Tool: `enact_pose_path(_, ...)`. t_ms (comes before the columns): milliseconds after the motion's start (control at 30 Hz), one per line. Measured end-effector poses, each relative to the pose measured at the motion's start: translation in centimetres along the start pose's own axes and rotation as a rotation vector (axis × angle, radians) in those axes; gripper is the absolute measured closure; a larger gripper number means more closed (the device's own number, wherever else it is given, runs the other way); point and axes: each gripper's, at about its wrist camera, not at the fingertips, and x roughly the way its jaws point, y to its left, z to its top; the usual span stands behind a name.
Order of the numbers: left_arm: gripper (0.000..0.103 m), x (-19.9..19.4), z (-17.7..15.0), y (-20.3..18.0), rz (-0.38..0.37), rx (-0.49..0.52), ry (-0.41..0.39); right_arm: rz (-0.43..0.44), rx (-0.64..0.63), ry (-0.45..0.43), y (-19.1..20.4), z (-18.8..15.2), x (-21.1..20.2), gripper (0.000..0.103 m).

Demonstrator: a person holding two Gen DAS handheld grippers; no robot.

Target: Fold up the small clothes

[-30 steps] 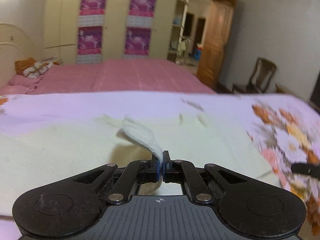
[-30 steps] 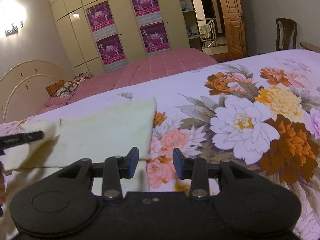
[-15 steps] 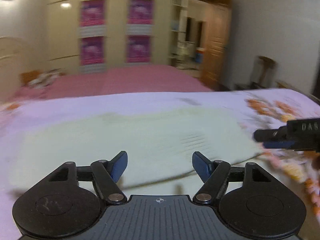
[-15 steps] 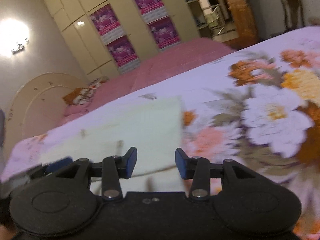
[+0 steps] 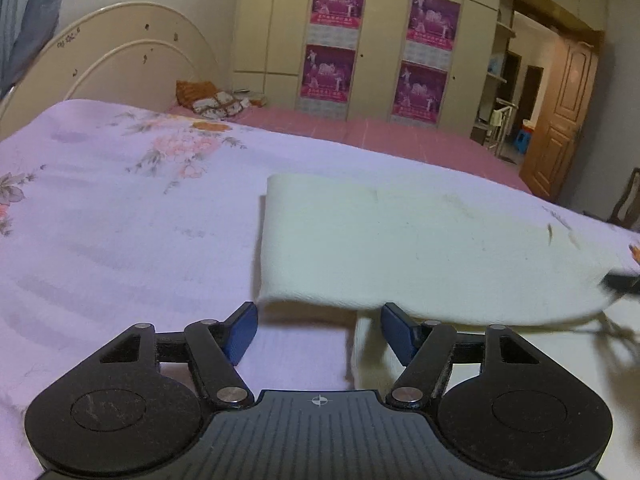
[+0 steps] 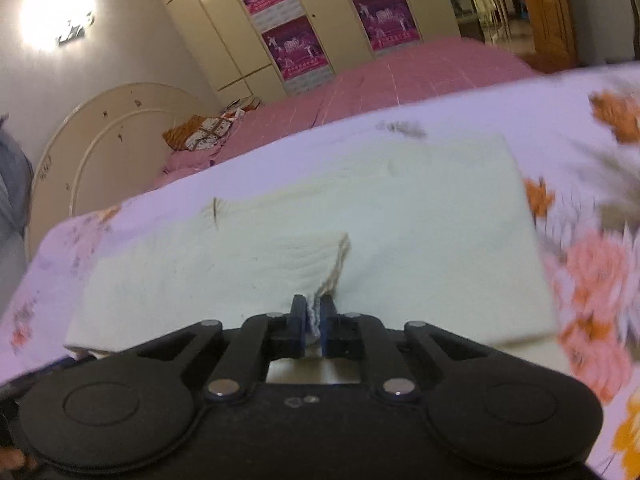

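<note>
A pale cream cloth (image 5: 420,248) lies on the floral bedsheet (image 5: 120,220), folded over, with its left edge rounded. My left gripper (image 5: 319,314) hovers just short of the cloth's near left corner. Its jaws stand apart and are closing, and nothing is pressed between the blue pads. A lower layer of cloth shows under its right finger (image 5: 394,330). In the right wrist view the same cloth (image 6: 420,220) spreads ahead. My right gripper (image 6: 314,314) is shut on a lifted corner flap (image 6: 324,264) of it. The right gripper's dark tip (image 5: 622,282) shows at the cloth's right end.
The sheet (image 6: 592,264) has big flowers to the right. Beyond it lie a pink bed (image 5: 400,136) with a pillow (image 5: 212,100), a curved headboard (image 5: 120,56), a wardrobe with posters (image 5: 336,40) and a wooden door (image 5: 568,112).
My left gripper let go of the cloth corner, opened and swung left to the cloth's left end. My right gripper moved over the cloth and shut on a corner flap.
</note>
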Motion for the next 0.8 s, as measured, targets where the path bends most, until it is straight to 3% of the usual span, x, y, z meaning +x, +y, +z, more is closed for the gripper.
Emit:
enact_pose_path(133, 0.037, 2.9, 0.5, 0.0, -0.008, -0.026, -0.032, -0.018, -0.020, -0.150, -0.1, 2.2, -3.4, 0.098)
enact_pose_path(333, 0.038, 5.2, 1.0, 0.0, -0.021, 0.014, -0.008, -0.071, -0.029, -0.144, -1.7, 2.3, -4.2, 0.098)
enact_pose_path(433, 0.046, 5.8, 1.2, 0.3, -0.031, 0.021, 0.008, -0.099, -0.012, -0.144, -2.8, 1.6, -4.7, 0.098)
enact_pose_path(800, 0.046, 7.1, 1.5, 0.8, -0.046, 0.020, 0.014, -0.174, 0.004, -0.130, -4.9, 0.4, -5.7, 0.098)
